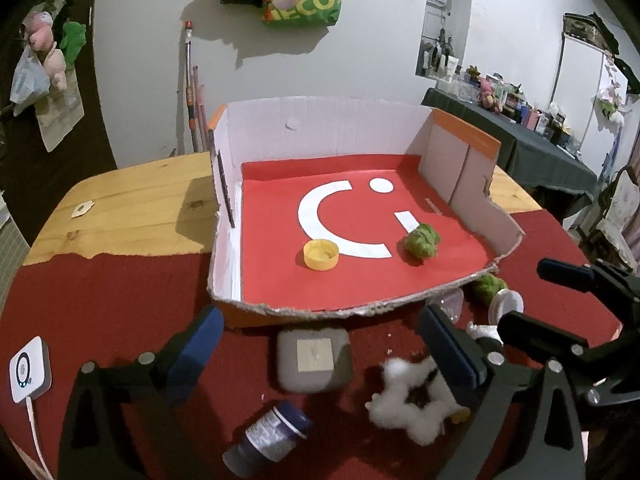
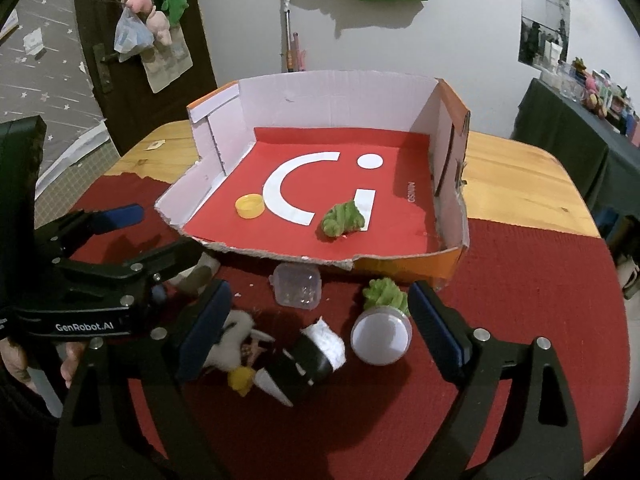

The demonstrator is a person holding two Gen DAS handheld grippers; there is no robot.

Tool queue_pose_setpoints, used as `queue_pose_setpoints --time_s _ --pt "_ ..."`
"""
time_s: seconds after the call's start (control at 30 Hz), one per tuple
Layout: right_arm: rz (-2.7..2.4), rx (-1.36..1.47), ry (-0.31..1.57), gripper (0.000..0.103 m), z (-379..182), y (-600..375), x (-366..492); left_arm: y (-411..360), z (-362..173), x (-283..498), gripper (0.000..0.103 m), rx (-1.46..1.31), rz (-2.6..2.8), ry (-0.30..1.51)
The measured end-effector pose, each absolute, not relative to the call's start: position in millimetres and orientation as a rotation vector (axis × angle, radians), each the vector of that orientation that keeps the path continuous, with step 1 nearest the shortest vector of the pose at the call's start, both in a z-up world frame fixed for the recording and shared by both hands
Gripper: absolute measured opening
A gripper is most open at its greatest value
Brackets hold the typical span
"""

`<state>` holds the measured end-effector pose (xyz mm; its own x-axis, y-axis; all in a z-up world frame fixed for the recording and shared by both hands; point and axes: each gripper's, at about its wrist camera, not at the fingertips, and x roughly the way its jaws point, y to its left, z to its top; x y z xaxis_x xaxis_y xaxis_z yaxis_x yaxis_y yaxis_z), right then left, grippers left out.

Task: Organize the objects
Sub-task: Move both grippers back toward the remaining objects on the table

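Left gripper [image 1: 320, 344]: jaws spread wide, nothing between pads, pointing down and forward.
Right gripper [image 2: 320, 316]: jaws spread wide, nothing gripped, pointing down and forward.
Hand [image 2: 24, 364]: wrapped round left gripper's handle.

The box [image 2: 448, 264] has a low, torn near wall; clutter on the red cloth [image 2: 520, 280] blocks the approach.

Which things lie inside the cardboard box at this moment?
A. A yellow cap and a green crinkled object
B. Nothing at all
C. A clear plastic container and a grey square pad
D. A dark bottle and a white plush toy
A: the yellow cap and a green crinkled object rest on the red floor of the cardboard box; the other things lie outside it.
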<state>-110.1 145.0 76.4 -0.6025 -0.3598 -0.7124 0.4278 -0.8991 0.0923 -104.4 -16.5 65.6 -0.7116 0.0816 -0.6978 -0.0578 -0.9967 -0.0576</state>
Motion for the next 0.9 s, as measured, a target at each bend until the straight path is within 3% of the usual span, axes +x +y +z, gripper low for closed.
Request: queue_pose_setpoints --time_s 0.9 --pt "-2.438 1.090 0.117 0.095 67.2 145.1 -66.2 -12.3 47.3 -63.5 0.103 -1.236 2.810 -0.069"
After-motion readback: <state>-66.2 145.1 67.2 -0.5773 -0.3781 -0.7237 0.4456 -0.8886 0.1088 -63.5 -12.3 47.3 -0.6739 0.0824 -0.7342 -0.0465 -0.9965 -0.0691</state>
